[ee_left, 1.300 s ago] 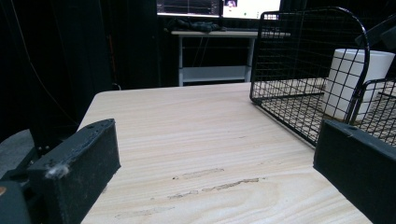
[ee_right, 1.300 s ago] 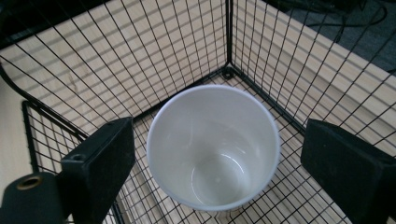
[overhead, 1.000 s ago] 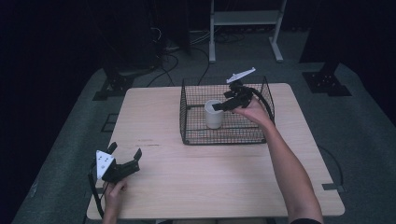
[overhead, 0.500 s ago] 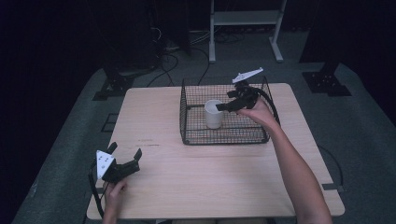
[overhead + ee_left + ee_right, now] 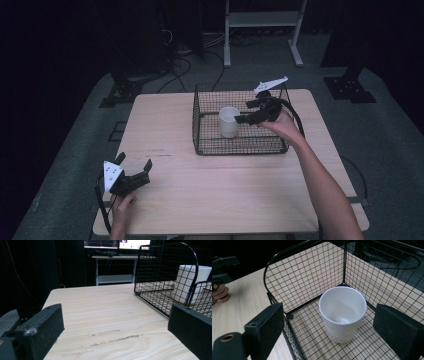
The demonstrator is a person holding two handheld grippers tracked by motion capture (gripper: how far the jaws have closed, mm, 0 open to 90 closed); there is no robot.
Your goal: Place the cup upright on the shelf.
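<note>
A white cup (image 5: pixel 229 121) (image 5: pixel 342 312) (image 5: pixel 190 282) stands upright and empty in a black wire basket (image 5: pixel 200 127) (image 5: pixel 294 275) (image 5: pixel 160 267) on the wooden table (image 5: pixel 210 185). My right gripper (image 5: pixel 245 112) (image 5: pixel 329 325) hovers over the basket just right of the cup, open, its jaws wide apart above the cup without touching it. My left gripper (image 5: pixel 134 167) (image 5: pixel 115 335) rests low at the table's front left corner, open and holding nothing, pointed toward the basket.
The basket sits at the table's back middle-right. A white metal stand (image 5: pixel 260 30) and black tripod feet (image 5: pixel 120 90) are on the floor behind the table. Bare tabletop (image 5: pixel 105 310) lies between the left gripper and the basket.
My right gripper has drawn back a little to the right and up, away from the cup, which stays standing in the basket. The left gripper has not moved.
</note>
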